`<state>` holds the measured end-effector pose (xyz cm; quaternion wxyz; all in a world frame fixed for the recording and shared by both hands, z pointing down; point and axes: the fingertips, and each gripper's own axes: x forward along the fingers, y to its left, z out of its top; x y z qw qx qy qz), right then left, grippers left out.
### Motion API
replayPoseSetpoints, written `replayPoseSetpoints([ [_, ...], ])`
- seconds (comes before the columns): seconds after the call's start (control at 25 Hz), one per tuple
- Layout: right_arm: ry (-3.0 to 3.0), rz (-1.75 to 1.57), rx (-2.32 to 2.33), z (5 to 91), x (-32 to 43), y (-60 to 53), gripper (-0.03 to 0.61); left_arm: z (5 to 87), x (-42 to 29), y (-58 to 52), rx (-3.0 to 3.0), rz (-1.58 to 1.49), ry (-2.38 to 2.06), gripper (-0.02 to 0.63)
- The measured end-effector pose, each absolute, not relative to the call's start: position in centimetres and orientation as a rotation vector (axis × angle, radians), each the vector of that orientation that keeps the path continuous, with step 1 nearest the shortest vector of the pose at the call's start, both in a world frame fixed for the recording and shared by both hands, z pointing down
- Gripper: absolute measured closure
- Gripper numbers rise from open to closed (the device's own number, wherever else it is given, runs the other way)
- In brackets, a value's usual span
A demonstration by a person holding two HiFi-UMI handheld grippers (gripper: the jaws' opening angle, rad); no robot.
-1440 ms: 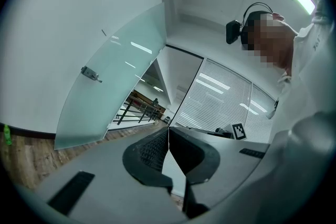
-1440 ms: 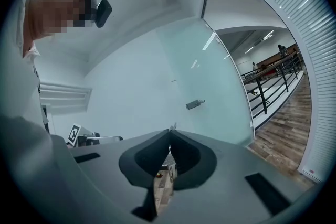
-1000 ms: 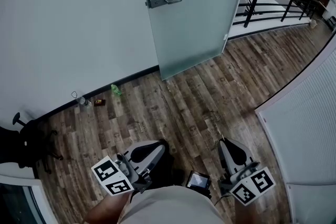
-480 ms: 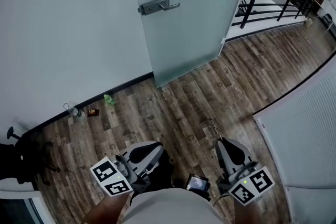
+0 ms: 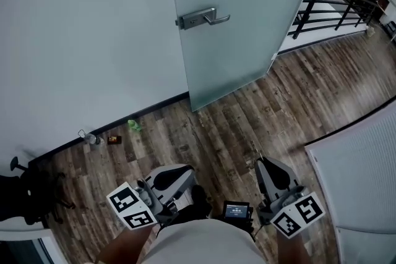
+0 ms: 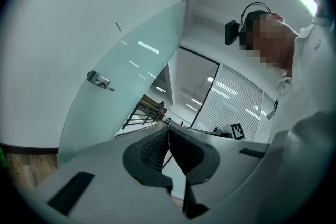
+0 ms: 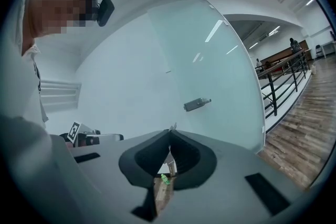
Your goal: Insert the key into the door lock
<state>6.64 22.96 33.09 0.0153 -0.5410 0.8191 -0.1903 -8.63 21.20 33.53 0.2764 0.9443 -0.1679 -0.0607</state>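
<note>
Because the lock [image 5: 185,21] on the door [image 5: 247,34] is well ahead, what seems the key [image 7: 172,126] is held pinched, tip forward, in the right tongs [image 7: 169,136]; the left tongs [image 6: 168,131] are closed on nothing.

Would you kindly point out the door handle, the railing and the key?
door handle [image 5: 197,18]: head view, its plate
railing [image 5: 301,17]: head view, a black bar
key [image 7: 172,126]: right gripper view, its protruding tip

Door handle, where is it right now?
In the head view the door handle sits near the top middle, far ahead of both grippers. It is on the left edge of the frosted glass door, right beside the white wall.
</note>
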Motion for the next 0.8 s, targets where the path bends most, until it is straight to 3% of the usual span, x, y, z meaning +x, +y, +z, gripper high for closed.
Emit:
replayPoseSetpoints([
  [0.8, 2.741, -0.584, -1.423, 33.3, 9.4, 4.5, 0.560, 34.2, -4.8, 5.9, 2.483, -0.207, -0.680, 0.597],
])
